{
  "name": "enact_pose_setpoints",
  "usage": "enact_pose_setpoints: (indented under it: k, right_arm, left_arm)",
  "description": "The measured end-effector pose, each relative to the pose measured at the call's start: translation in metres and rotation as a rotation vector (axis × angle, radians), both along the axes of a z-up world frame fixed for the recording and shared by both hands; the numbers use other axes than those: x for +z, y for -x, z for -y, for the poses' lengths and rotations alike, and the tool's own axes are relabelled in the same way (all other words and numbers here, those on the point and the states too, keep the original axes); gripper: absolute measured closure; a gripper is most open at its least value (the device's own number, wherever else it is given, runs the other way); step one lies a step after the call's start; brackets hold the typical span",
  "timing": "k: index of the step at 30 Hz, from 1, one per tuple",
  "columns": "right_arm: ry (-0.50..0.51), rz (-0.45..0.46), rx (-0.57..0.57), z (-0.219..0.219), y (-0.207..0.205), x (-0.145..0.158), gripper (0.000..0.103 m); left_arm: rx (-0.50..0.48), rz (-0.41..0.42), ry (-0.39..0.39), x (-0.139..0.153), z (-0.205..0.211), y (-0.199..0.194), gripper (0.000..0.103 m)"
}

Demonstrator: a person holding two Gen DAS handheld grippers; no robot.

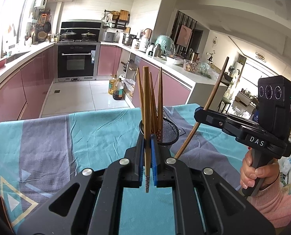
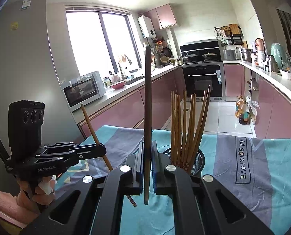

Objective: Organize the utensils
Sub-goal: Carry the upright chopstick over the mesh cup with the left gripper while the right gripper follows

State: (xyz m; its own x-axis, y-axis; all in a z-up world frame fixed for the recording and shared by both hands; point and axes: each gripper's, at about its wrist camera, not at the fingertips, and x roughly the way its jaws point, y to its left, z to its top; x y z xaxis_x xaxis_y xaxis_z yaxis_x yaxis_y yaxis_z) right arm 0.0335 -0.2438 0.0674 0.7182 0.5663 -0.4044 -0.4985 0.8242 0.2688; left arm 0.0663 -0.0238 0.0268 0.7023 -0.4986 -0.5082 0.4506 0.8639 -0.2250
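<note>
A black mesh holder point(image 1: 168, 135) stands on the table and holds several wooden chopsticks point(image 1: 155, 105); it also shows in the right wrist view point(image 2: 196, 161) with its chopsticks point(image 2: 186, 129). My left gripper point(image 1: 147, 146) is shut on a light wooden chopstick point(image 1: 147, 117), held upright just in front of the holder. It appears in the right wrist view point(image 2: 103, 149) at the left. My right gripper point(image 2: 147, 150) is shut on a darker brown chopstick point(image 2: 147, 107), held upright to the left of the holder. It appears in the left wrist view point(image 1: 198, 113) with its chopstick point(image 1: 212, 98).
The table carries a teal and grey cloth point(image 1: 67, 143) point(image 2: 263, 176). Beyond its far edge lie the kitchen floor, pink cabinets, an oven point(image 1: 76, 62) and oil bottles point(image 1: 117, 89) on the floor. A microwave point(image 2: 82, 90) sits on the left counter.
</note>
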Motion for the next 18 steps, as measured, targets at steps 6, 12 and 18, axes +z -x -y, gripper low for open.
enact_pose_setpoints:
  k: [6,12,18]
  right_arm:
    - [0.001,0.001,0.002,-0.0005,-0.0002,0.0001,0.097]
    - [0.000,0.003,0.004,-0.0015,-0.0023,0.0024,0.097]
    - [-0.007,0.008,0.009,-0.0021,-0.0054,0.0070,0.097]
  left_arm:
    - [0.001,0.008,0.001,0.0021,-0.0003,0.0002,0.096]
    - [-0.003,0.019,0.001,0.0064,0.0005,0.0020,0.096]
    - [-0.006,0.026,0.001,0.0098,0.0011,0.0027,0.096]
